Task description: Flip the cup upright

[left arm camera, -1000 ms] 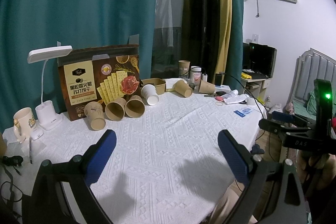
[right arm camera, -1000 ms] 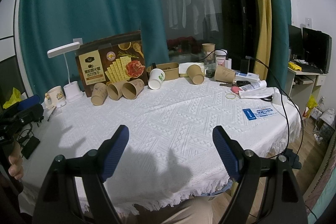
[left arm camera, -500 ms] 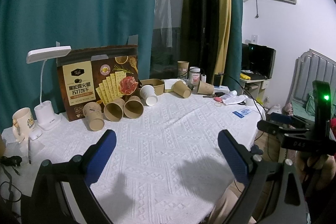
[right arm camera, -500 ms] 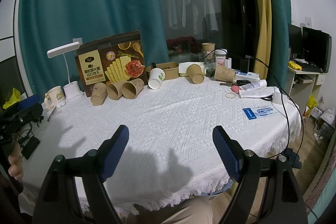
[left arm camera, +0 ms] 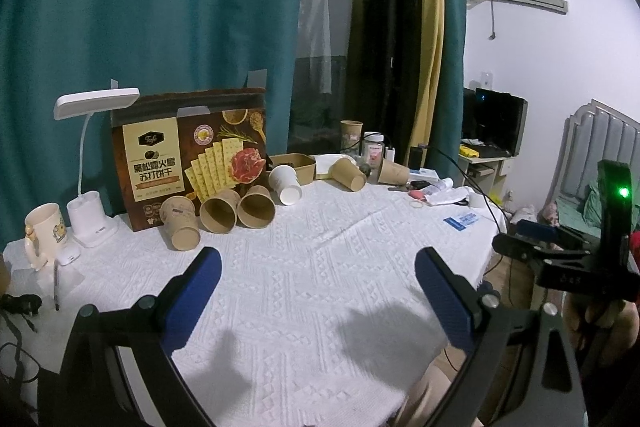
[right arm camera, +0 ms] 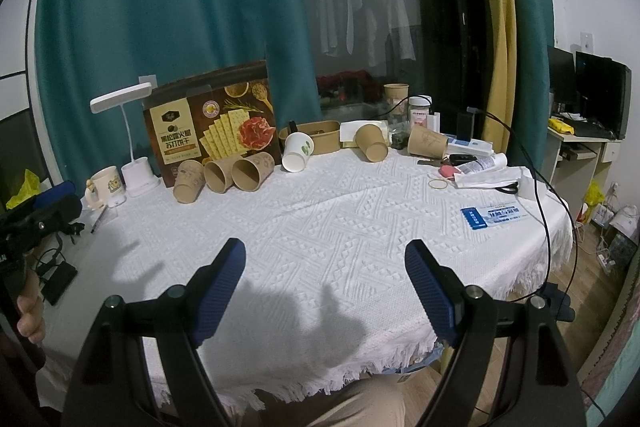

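Both tongs, left gripper [left arm camera: 318, 301] and right gripper [right arm camera: 324, 291], hang wide open and empty; tipped kraft paper cups [right arm camera: 218, 177] lie before the cracker box [right arm camera: 212, 125], likely light, crushable, best pinched gently mid-wall.

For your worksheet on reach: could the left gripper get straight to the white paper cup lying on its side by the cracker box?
Probably yes. The left gripper has its jaws open and empty, and only bare tablecloth lies between it and the white cup.

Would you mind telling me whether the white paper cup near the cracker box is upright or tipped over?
Tipped over. The white cup lies on its side on the tablecloth, its round open mouth facing the camera.
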A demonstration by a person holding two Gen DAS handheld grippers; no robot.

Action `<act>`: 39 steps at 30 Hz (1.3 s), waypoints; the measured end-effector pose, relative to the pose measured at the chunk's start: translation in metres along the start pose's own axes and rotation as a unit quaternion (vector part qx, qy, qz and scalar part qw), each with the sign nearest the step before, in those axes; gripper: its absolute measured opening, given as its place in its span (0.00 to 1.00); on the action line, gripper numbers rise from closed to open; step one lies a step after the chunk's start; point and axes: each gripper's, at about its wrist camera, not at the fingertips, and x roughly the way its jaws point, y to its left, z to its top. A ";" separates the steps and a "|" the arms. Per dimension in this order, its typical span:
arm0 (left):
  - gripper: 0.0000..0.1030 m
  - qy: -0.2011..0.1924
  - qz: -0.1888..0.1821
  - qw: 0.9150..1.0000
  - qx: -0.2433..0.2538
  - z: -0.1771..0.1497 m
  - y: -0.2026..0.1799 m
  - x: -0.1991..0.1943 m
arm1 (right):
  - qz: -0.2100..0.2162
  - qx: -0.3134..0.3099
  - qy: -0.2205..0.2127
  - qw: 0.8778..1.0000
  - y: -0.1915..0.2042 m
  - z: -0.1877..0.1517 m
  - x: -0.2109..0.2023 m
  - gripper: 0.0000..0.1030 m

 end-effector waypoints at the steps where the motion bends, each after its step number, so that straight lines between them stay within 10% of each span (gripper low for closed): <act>1: 0.95 0.000 0.000 1.000 0.000 0.000 0.000 0.000 | 0.000 0.000 0.000 1.000 0.000 0.001 0.000 0.78; 19: 1.00 0.022 -0.001 0.999 0.033 0.005 -0.010 0.037 | -0.029 0.021 0.031 0.999 -0.026 0.017 0.029 0.78; 27: 1.00 0.089 -0.004 0.994 0.069 0.024 -0.010 0.135 | -0.058 0.032 0.044 0.997 -0.073 0.036 0.081 0.78; 39: 1.00 0.214 -0.057 0.975 -0.002 0.046 -0.005 0.325 | -0.080 0.068 0.114 0.988 -0.192 0.071 0.215 0.78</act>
